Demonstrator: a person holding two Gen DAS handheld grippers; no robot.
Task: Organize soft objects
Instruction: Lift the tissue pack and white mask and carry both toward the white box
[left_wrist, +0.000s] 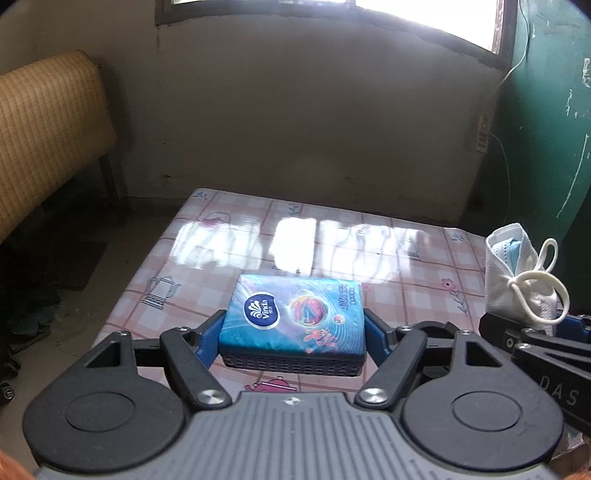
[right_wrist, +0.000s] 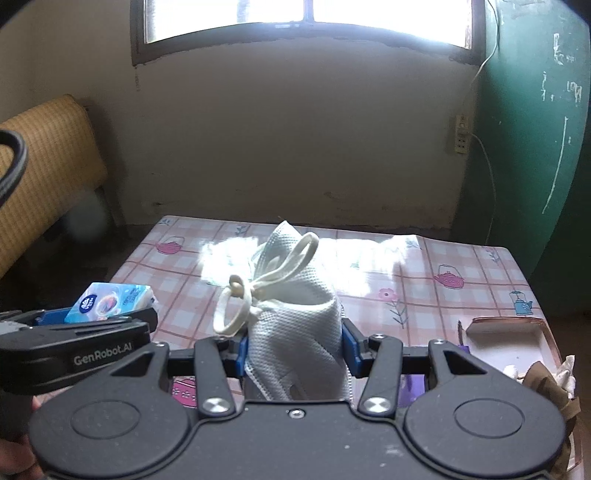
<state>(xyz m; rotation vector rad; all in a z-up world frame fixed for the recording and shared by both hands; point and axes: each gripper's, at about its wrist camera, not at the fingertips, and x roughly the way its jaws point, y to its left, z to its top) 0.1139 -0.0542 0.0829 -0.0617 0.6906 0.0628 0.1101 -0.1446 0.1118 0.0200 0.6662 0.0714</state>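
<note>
Glossy blue tissue pack (left_wrist: 291, 317) clamped in left fingers (left_wrist: 210, 338), perforated white mask bundle (right_wrist: 295, 332) pinched by right fingers (right_wrist: 351, 345)

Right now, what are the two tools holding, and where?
The left tool pinches the tissue pack by its two short ends. The right tool squeezes the folded face masks around their middle.

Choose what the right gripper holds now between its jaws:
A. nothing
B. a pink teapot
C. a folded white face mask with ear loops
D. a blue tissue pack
C: in the right wrist view the right gripper has its jaws closed on the white face mask, while the tissue pack is in the left gripper.
</note>
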